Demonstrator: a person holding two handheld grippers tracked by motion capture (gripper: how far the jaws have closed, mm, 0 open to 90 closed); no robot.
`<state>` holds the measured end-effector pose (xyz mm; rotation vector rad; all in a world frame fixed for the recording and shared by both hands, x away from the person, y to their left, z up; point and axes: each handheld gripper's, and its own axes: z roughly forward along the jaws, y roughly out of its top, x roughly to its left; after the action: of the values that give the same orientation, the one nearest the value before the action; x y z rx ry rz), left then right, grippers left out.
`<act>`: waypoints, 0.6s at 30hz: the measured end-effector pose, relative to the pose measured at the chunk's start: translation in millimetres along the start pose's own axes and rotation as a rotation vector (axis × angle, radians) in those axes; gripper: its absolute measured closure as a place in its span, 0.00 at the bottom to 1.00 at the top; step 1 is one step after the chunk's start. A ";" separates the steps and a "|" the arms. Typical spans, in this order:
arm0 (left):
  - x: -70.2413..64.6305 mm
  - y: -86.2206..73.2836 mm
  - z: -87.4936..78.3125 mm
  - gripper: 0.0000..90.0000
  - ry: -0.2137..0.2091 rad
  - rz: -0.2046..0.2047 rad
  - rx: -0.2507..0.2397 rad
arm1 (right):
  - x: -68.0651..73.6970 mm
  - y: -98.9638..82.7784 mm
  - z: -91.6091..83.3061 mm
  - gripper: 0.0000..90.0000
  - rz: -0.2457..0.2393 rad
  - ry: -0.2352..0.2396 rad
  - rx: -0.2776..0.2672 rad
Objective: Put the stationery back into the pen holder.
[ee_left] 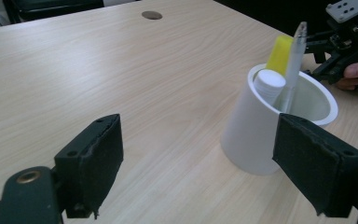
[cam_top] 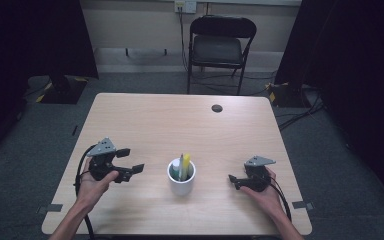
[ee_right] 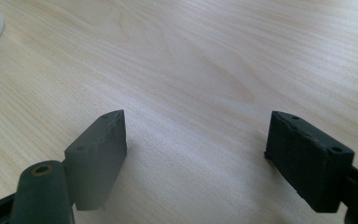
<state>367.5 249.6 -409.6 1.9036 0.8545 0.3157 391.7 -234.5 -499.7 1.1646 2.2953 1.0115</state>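
Stands upright on the table [cam_top: 130,115], the cup [cam_top: 181,182], midway between both hands and near the front edge; easy reach from either side, likely why it sits there. Holds three things, all leaning on the rim: a yellow marker [cam_top: 186,165], a clear pen [ee_left: 293,60], a white-capped stick [ee_left: 269,86]; tops poke above the rim, so each can be pinched from above without touching the cup wall.

Left gripper [cam_top: 130,166]: jaws apart, nothing between them, aimed level toward the cup from its left; seen along the jaws, the cup [ee_left: 270,126] sits just beyond the far pad, not touched. Looks like a gripper free of any load, perhaps having let something go into the cup; cannot tell which.

Right gripper [cam_top: 233,181]: jaws apart as well, only bare wood between the pads, low over the table and pointing at the cup from the right, a little apart from it; appears parked, waiting, leaving the cup's mouth clear for the other hand.
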 end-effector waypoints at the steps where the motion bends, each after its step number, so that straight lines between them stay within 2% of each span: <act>1: 3.1 -1.6 -2.5 0.18 0.008 -0.002 0.005 | 0.0 0.0 0.0 0.22 0.000 0.000 0.000; 3: 10.9 -5.8 -7.3 0.18 0.023 -0.017 0.017 | 0.0 0.0 0.0 0.22 0.000 0.000 0.000; 6: 20.4 -12.0 -11.4 0.18 0.078 -0.055 0.039 | 0.0 0.0 0.0 0.22 0.000 0.000 0.000; 11: 28.6 -25.2 -14.2 0.18 0.147 -0.070 0.093 | 0.0 0.0 0.0 0.22 0.000 0.000 0.000; 15: 40.0 -40.2 -14.0 0.18 0.203 -0.104 0.137 | 0.0 0.4 0.5 0.22 0.002 -0.004 -0.002; 18: 47.2 -49.6 -13.2 0.19 0.240 -0.146 0.169 | 0.0 0.3 0.5 0.22 0.002 -0.004 -0.002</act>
<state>373.1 304.0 -452.9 1.9706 1.2070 0.3993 392.2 -234.2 -499.9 1.1672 2.2898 1.0108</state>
